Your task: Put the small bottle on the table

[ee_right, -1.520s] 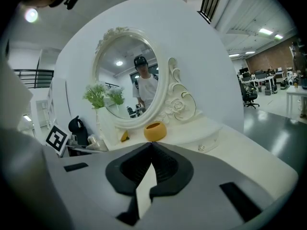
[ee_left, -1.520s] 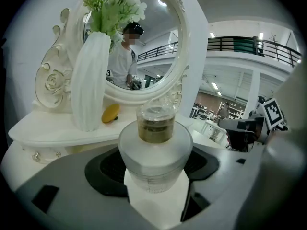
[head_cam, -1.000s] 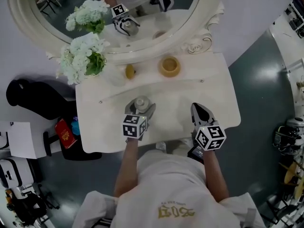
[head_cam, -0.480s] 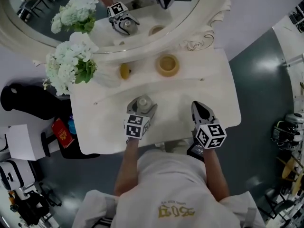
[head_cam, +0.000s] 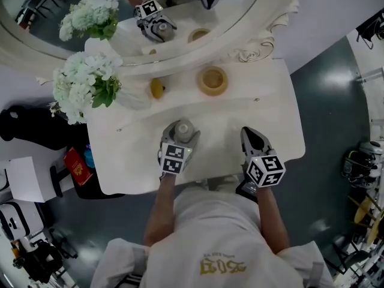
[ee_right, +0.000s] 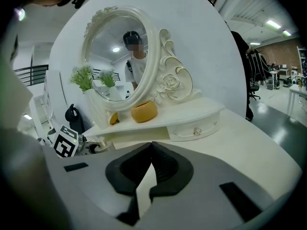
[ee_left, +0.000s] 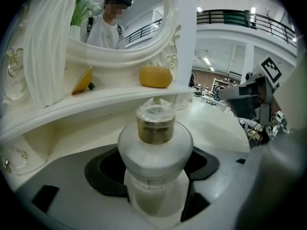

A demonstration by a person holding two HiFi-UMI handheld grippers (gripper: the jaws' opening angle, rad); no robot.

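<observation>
Head view: small bottle [head_cam: 183, 128] upright in left gripper [head_cam: 181, 134], at table [head_cam: 270, 119] front edge
Left gripper view: jaws wide, clamped on bottle body; lower straight, seat base, then release
Right gripper view: right gripper [ee_right: 151, 145] jaws together, empty

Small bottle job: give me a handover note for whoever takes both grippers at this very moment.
Left gripper: shut on the small bottle, upright, over the table front.
Right gripper: shut, empty, over the table's right side.
Done: bottle is at the table; whether its base touches cannot be told.
Left: set it down if needed, open the jaws, back away.
</observation>
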